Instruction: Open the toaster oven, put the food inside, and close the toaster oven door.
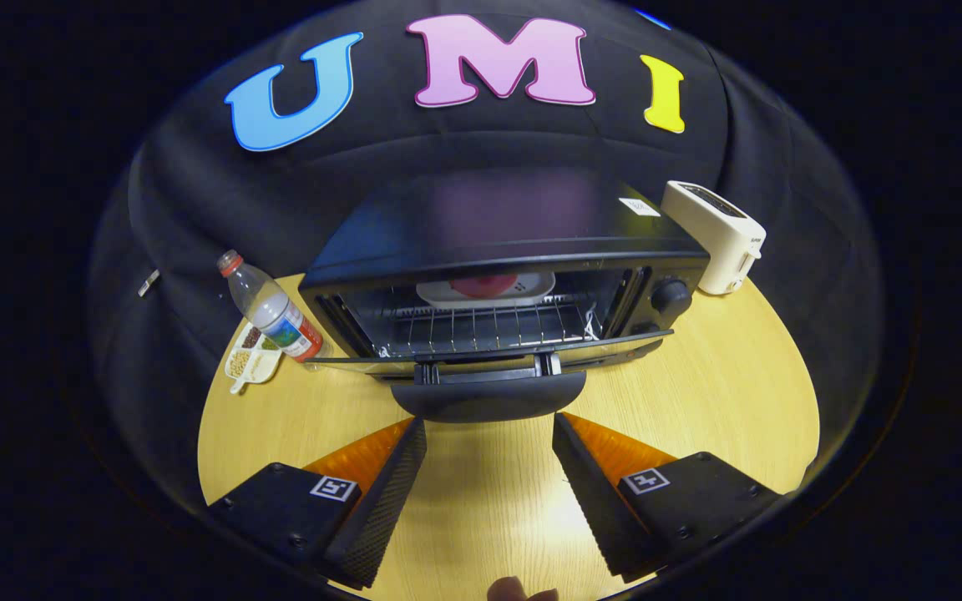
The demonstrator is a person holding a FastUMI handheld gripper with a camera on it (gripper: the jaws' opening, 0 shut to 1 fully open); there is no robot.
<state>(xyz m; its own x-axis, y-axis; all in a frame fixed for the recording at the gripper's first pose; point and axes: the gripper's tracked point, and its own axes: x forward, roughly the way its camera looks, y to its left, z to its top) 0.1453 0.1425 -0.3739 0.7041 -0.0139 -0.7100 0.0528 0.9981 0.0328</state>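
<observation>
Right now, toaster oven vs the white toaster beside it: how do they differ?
The toaster oven is black, wide and boxy; the white toaster is pale, narrower and upright. The toaster oven's door hangs open toward the fingers, showing a rack and a plate of food inside; the white toaster shows a slot on top. Both stand on the wooden table. The gripper is open, just short of the door's handle.

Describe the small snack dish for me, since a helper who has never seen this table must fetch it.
Start at the black toaster oven on the round wooden table, beyond the open, empty gripper. At its corner opposite the white toaster stands a tilted water bottle. The snack dish lies by the bottle's base: pale, flat, divided into compartments.
</observation>
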